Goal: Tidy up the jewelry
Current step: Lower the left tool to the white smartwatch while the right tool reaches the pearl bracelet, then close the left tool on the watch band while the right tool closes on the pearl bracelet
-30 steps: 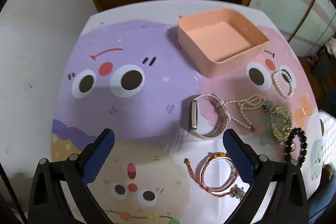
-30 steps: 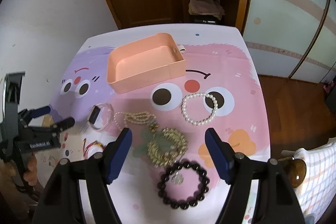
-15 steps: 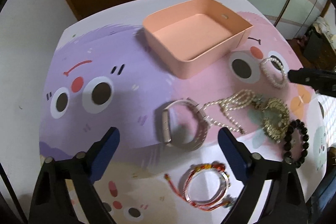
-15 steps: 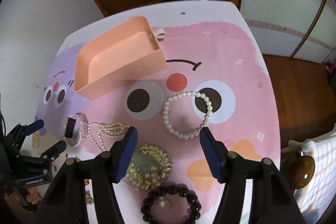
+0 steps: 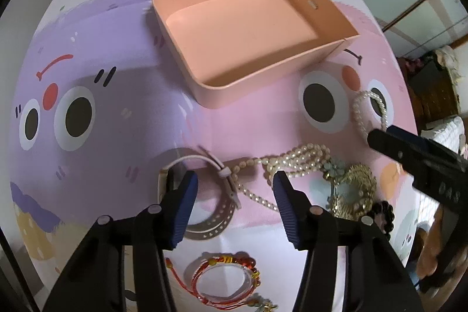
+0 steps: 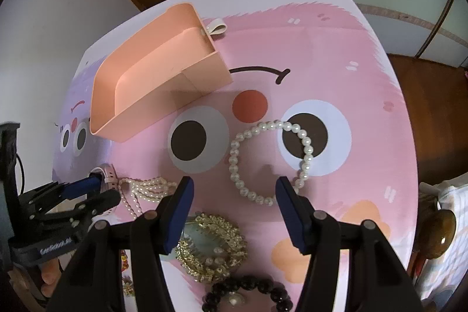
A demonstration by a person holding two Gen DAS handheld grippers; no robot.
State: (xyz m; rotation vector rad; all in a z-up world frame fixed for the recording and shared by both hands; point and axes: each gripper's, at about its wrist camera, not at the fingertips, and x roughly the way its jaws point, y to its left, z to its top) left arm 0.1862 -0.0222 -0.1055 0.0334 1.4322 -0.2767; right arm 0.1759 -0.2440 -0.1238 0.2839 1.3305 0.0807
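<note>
currently: left claw (image 5: 234, 192) closing astride watch (image 5: 204, 195), untouched; right claw (image 6: 232, 192) closing, open over pearl bracelet (image 6: 242, 186); pink box (image 5: 204, 84) empty.

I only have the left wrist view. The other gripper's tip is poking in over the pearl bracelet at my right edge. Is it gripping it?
Observer: No. The right gripper is open, with the near arc of the pearl bracelet between its fingers. Its jaws have just been closing, but the pads aren't pressing on it.
Operator: What's the black thing cut off at my right edge?
Observer: A black bead bracelet with a pale charm inside its ring. It lies on the near side of the gold brooch.
Operator: Anything behind the box?
Observer: A white loop tab lies on the table at the far corner of the pink box.
</note>
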